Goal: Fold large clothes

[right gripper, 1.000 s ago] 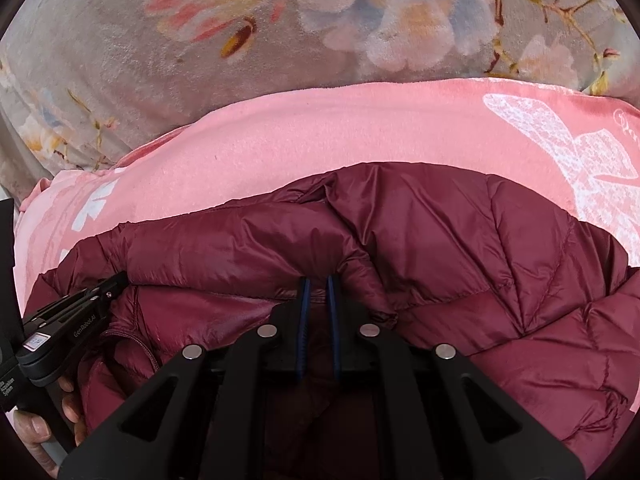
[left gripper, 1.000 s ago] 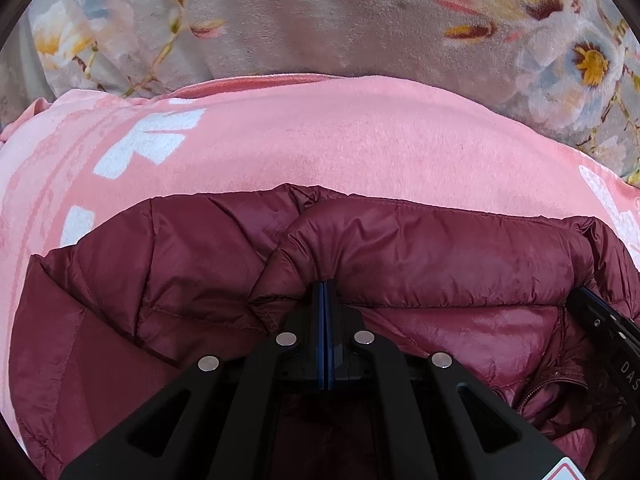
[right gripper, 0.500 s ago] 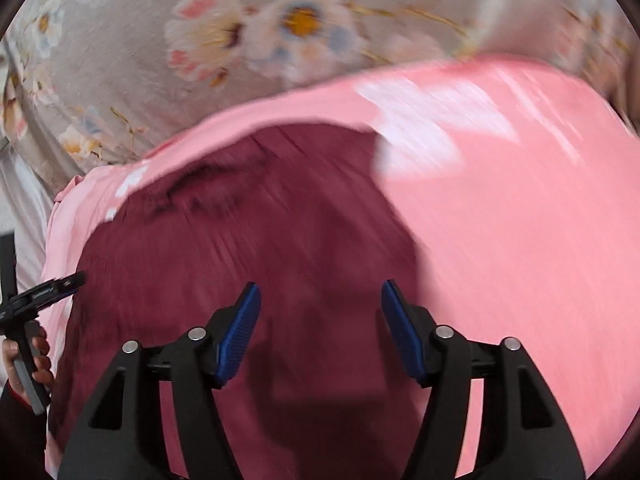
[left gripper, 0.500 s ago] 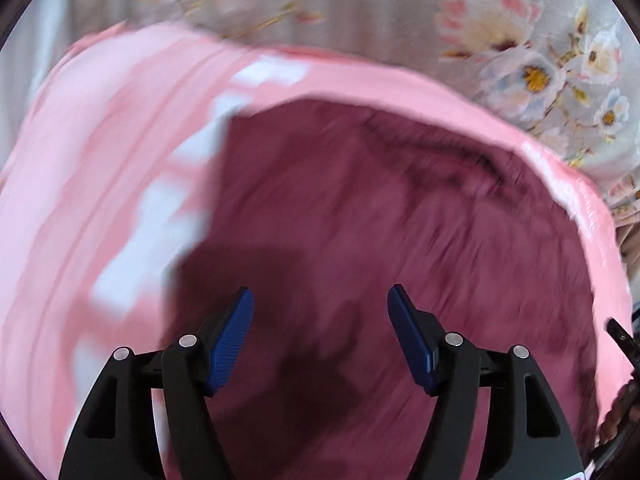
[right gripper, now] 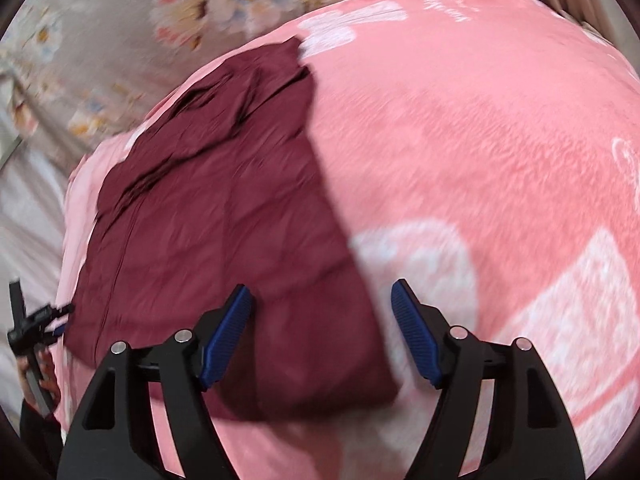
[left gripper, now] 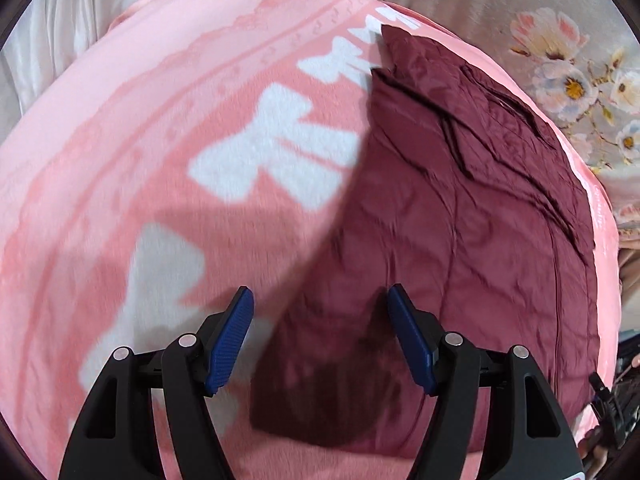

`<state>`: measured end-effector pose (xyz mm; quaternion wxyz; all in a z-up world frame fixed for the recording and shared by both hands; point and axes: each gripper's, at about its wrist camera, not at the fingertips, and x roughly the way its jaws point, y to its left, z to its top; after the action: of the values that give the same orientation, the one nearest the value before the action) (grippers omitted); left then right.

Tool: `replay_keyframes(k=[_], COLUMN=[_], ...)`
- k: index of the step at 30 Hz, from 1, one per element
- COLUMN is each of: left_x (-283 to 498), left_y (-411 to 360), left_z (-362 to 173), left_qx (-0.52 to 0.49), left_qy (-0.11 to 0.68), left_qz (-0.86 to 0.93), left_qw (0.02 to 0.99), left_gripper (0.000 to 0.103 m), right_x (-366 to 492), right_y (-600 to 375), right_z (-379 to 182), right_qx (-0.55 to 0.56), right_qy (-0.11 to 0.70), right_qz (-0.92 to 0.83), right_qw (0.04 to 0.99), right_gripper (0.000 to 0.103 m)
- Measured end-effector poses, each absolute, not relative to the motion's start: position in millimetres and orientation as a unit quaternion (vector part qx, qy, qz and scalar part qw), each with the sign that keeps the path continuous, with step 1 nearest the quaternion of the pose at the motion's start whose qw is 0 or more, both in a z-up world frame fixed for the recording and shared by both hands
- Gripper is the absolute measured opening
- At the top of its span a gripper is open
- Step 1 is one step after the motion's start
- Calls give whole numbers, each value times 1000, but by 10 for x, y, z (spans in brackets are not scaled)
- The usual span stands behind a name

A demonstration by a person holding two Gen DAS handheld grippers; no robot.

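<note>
A dark maroon puffer jacket [left gripper: 460, 216] lies flat in a folded oblong on a pink blanket [left gripper: 160, 160]. My left gripper [left gripper: 320, 336] is open and empty, raised above the jacket's near left corner. In the right wrist view the jacket [right gripper: 216, 216] lies to the left, and my right gripper [right gripper: 322, 334] is open and empty above its near right corner. The left gripper also shows at that view's left edge [right gripper: 32, 324].
The pink blanket [right gripper: 480, 160] has white bow and butterfly prints and covers a grey floral bedspread [left gripper: 560, 40], which also shows in the right wrist view [right gripper: 120, 40]. White cloth [left gripper: 52, 32] lies past the blanket's far left edge.
Both grippers were shut on the jacket's folded edge a second ago. They have let go, opened and pulled back and up. The jacket now lies flat.
</note>
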<state>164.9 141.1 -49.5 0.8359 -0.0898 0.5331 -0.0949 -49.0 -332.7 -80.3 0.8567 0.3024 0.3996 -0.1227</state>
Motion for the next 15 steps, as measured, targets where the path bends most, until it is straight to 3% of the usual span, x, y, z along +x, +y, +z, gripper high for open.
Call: replay_keyframes(k=[2, 3, 4, 6, 7, 9, 15], left_x=[1582, 1565, 1552, 1493, 1437, 1340, 889], left_y=[1374, 1339, 1297, 1236, 1222, 1248, 1540], left_z=[-488, -470, -455, -384, -298, -117, 704], left_qx=[-76, -74, -75, -68, -62, -67, -114], left_qy=[532, 532, 534, 530, 520, 498, 413], left_qz=[-97, -102, -115, -131, -137, -151, -197], left_qw=[838, 837, 835, 835, 841, 851, 882], left_gripper=[63, 50, 30, 6, 4, 3, 2], right_x=[-527, -537, -533, -553, -602, -711, -1232], right_y=[-3261, -3243, -3244, -3247, -3250, -3240, -3186], right_z=[-800, -797, -793, -752, -695, -553, 62], right_qx=[301, 308, 316, 334, 344, 357, 351], right_qy=[395, 392, 389, 377, 363, 333, 212], right_qz=[-121, -117, -112, -111, -106, -91, -28], right_qw=[860, 859, 858, 857, 860, 868, 912], right_gripper=[68, 59, 44, 20, 12, 8, 6])
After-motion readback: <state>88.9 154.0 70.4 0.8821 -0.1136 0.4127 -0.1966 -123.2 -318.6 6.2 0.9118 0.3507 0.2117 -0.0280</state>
